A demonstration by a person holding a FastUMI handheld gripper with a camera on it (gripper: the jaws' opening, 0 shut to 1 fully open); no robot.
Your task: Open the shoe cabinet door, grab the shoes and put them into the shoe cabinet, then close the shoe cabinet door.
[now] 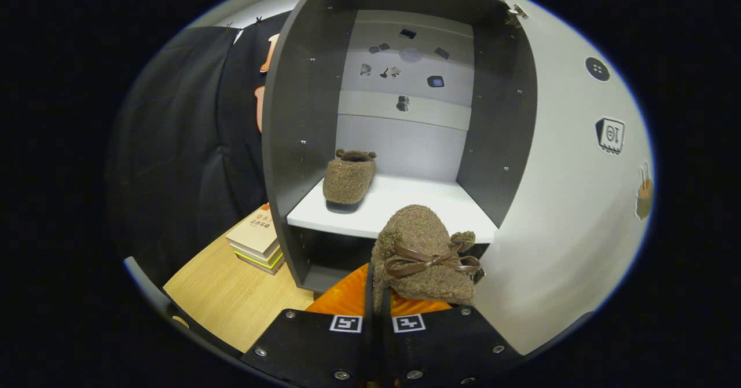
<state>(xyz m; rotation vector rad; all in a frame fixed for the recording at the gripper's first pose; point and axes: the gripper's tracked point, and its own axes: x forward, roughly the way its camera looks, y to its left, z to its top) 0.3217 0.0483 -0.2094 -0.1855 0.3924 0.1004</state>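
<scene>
The shoe cabinet (301, 116) stands open just ahead, its white door (567, 202) swung out to the right. One brown fuzzy shoe (347, 179) rests on the left of the white shelf (417, 202), toe toward me. My gripper (376, 298) is shut on a second brown fuzzy shoe (425, 243) with a brown ribbon bow, its edge pinched between the orange fingers (347, 304). This shoe hangs in front of the shelf's front edge, at about shelf height and right of the first shoe.
A stack of books (257, 240) lies on the wooden surface (231, 295) just left of the cabinet's base. Small stickers dot the cabinet's back panel (405, 75) and the door's inner face. A dark lower compartment (330, 255) sits under the shelf.
</scene>
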